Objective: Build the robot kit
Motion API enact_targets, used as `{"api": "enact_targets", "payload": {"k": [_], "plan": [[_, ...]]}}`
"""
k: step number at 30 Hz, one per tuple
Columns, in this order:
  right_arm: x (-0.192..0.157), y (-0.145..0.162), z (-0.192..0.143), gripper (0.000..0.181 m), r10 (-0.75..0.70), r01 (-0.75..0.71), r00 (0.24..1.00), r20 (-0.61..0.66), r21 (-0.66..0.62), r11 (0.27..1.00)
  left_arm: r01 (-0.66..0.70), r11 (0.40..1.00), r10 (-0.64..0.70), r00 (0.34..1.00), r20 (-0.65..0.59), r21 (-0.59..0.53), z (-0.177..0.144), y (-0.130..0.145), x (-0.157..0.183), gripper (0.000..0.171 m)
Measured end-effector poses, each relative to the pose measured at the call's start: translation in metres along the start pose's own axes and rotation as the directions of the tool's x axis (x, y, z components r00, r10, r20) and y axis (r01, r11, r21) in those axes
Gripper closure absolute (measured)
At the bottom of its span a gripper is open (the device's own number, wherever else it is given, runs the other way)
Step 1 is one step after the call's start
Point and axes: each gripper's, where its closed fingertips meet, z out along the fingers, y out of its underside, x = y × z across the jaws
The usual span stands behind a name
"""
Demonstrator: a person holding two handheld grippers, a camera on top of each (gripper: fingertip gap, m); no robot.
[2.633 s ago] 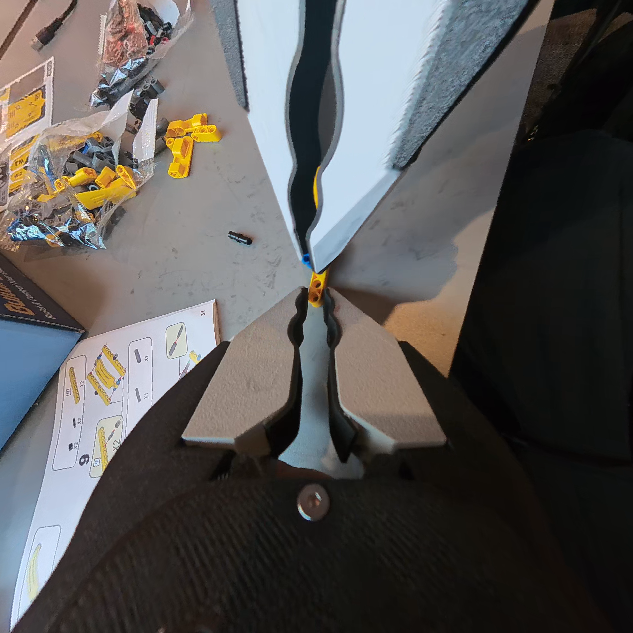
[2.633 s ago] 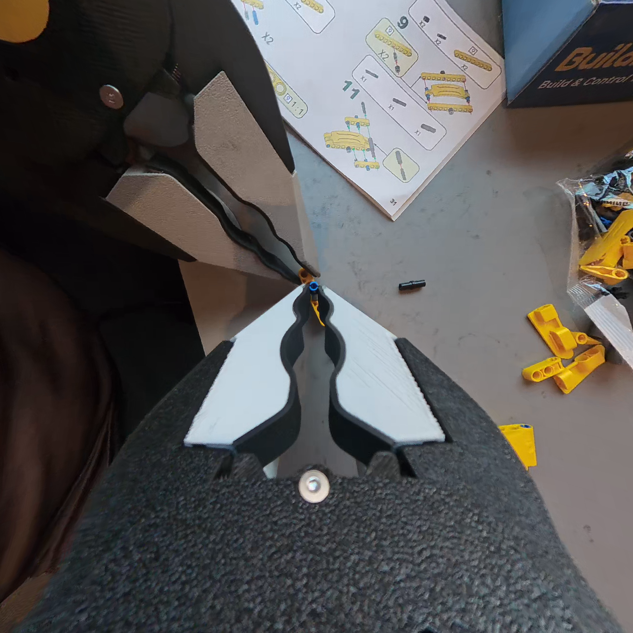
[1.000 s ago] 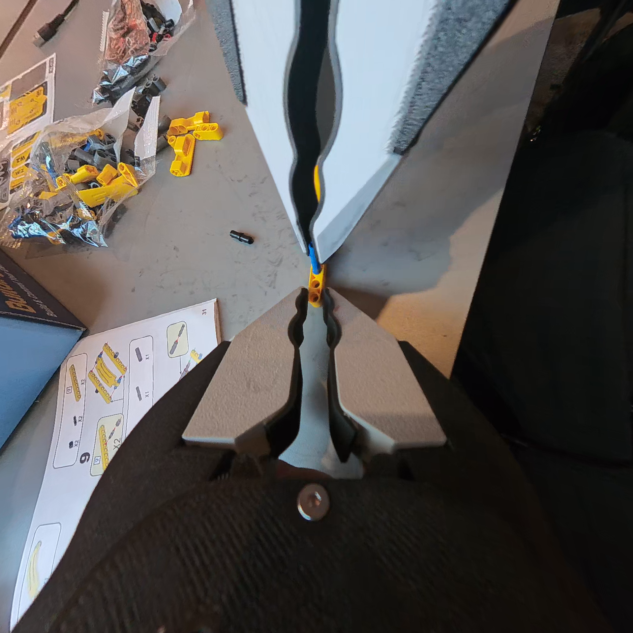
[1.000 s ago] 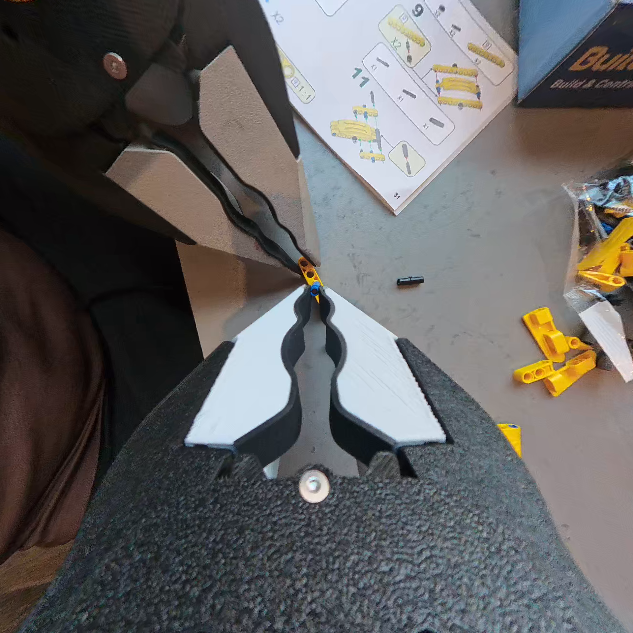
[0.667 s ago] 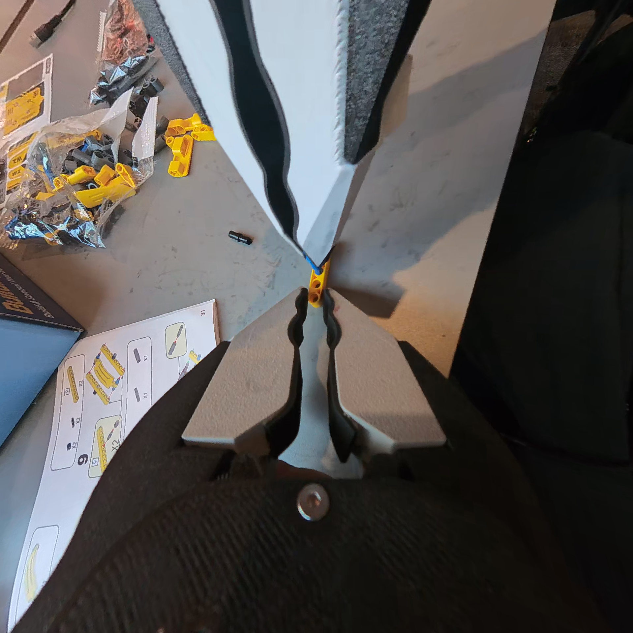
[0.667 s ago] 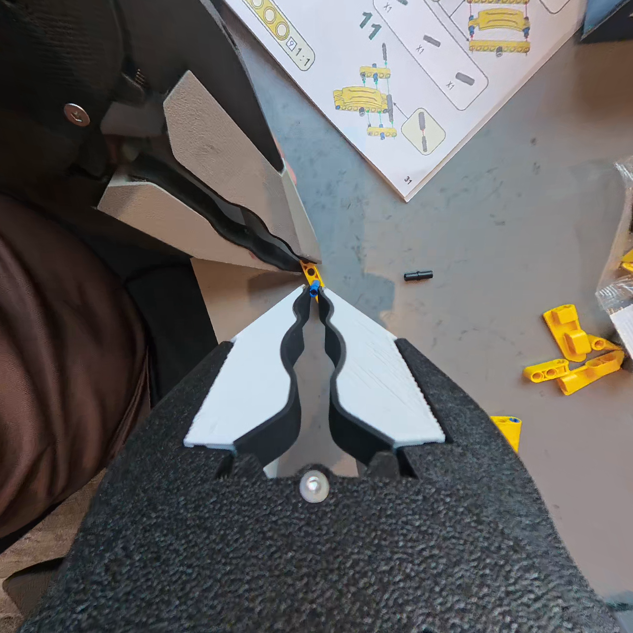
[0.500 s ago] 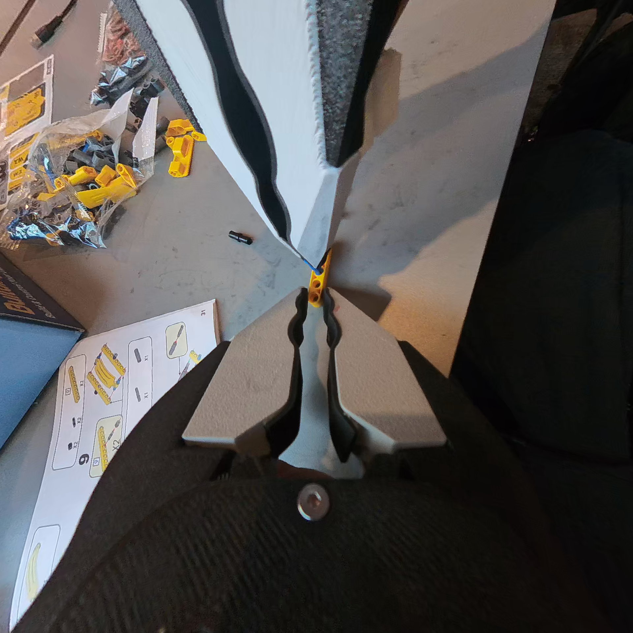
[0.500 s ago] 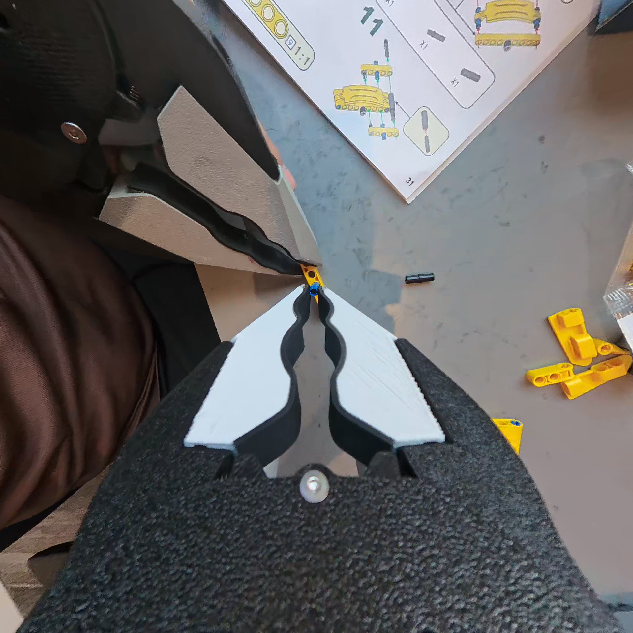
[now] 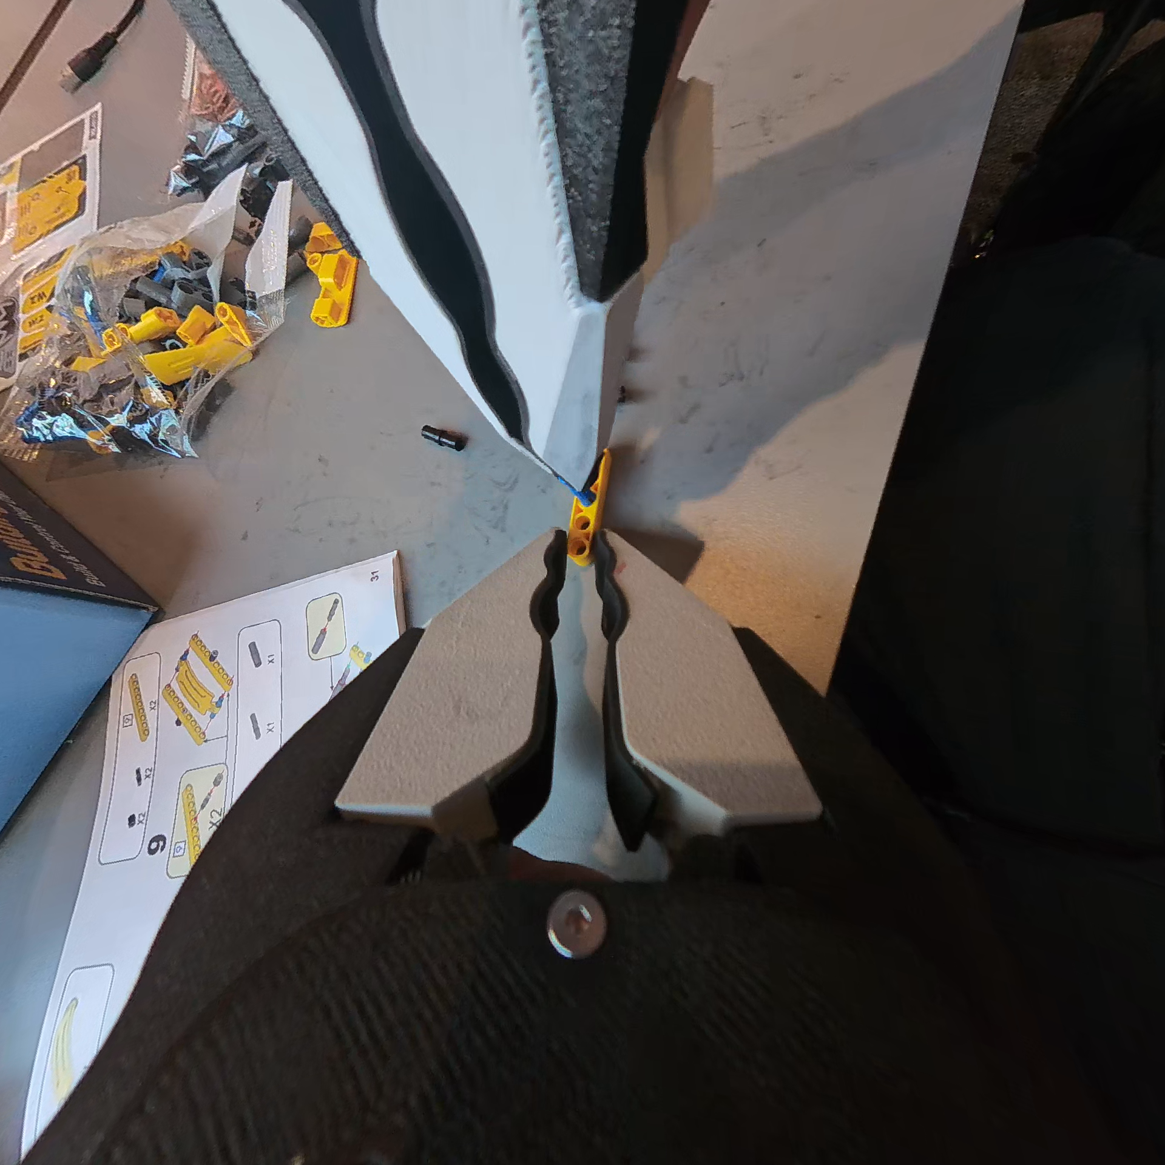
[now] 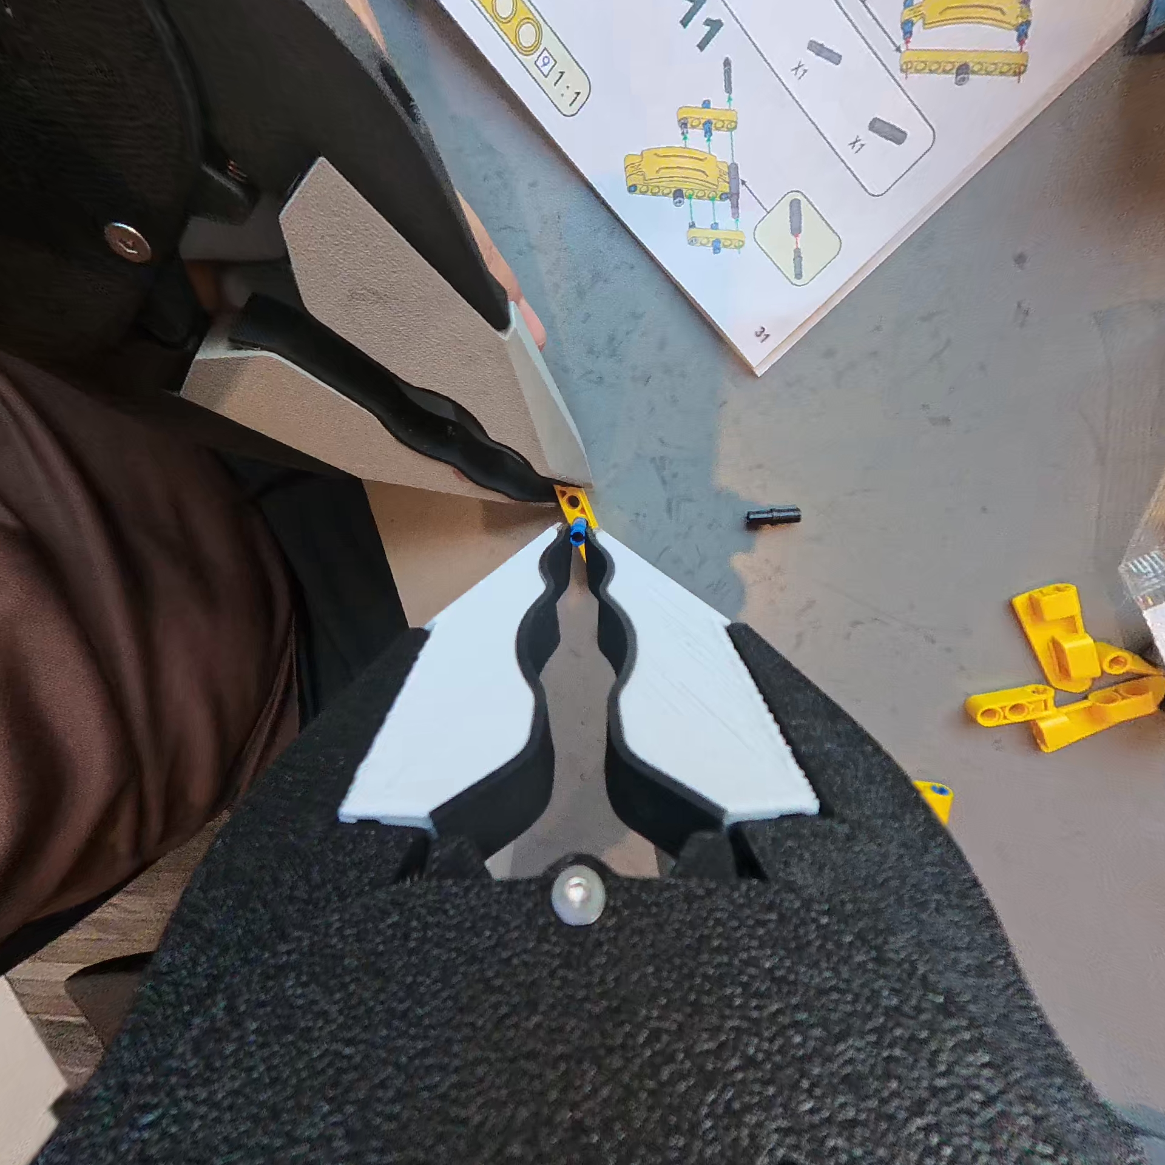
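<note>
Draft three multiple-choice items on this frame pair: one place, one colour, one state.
1. Where does the small black connector pin lie?
A. on the grey tabletop
B. on the instruction booklet
C. in a gripper

2. What colour is the peg in the right gripper?
A. red
B. blue
C. green

3. How is the left gripper?
A. wide open
B. shut on nothing
C. shut on the yellow holed beam

Key: 1 A, it rests alone on bare table; 2 B, the blue peg shows at the tips; 3 C, the tips pinch the beam.

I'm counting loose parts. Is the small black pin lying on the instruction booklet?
No: in the right wrist view the black pin lies on the bare grey table, apart from the instruction booklet.
</note>
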Motion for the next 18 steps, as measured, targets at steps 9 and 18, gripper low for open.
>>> {"api": "enact_targets", "payload": {"k": [9,18], "plan": [[0.0003,0.0005,0.0002,0.178,0.040,-0.042,0.995,0.089,0.021,0.999,-0.004,1.000,0.004,1.000,0.004,0.000,0.0000,0.0000,0.0001,0.166],[0.0016,-0.0022,0.0016,0.178,0.008,-0.002,0.988,0.151,-0.038,0.999,0.002,1.000,-0.002,1.000,-0.001,0.000,0.0001,0.0000,0.0001,0.166]]}}
